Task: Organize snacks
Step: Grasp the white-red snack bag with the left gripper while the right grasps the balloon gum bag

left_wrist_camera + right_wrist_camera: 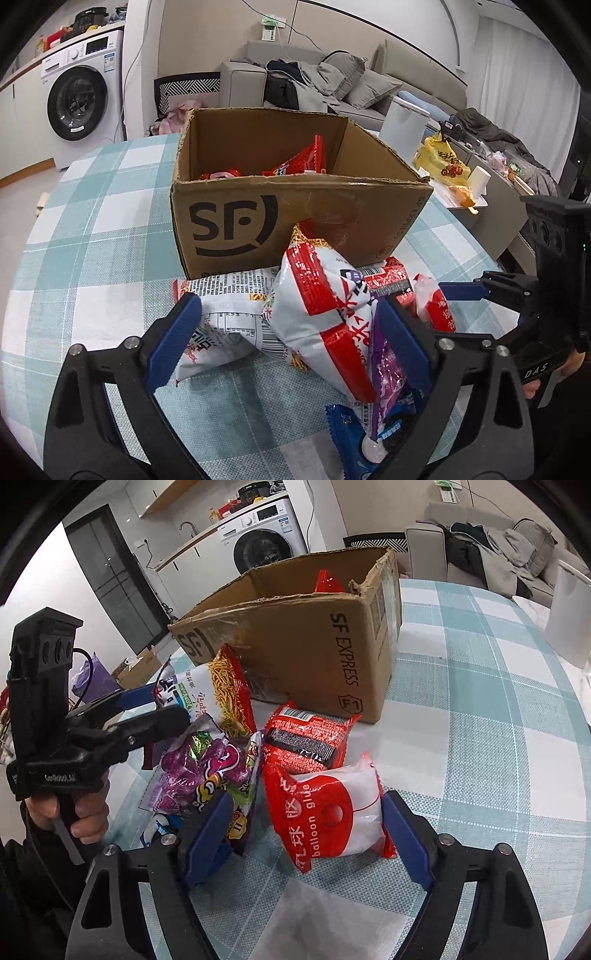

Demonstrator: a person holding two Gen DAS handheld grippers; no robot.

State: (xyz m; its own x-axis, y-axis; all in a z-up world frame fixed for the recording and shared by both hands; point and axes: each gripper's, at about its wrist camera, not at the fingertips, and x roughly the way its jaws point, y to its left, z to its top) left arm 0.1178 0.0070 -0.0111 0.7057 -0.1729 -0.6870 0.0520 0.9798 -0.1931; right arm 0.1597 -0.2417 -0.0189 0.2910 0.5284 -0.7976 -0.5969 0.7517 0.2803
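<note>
My left gripper (288,332): wide around white-red noodle bag (317,314).
My right gripper (306,830): wide around balloon glue packet (332,812).
Cardboard box (295,206): twelve o'clock.

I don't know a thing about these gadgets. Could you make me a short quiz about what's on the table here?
1. True or false: the cardboard box already has red packets inside.
2. What lies between the fingers of the right hand-held gripper? A) a blue cookie pack B) the red and white packet C) nothing
3. Fill in: the left hand-held gripper has its fingers on either side of a white and red ____.

Key: 1 true. 2 B; the fingers flank it, and whether they pinch it is unclear. 3 bag; the fingers look spread, not squeezing.
</note>
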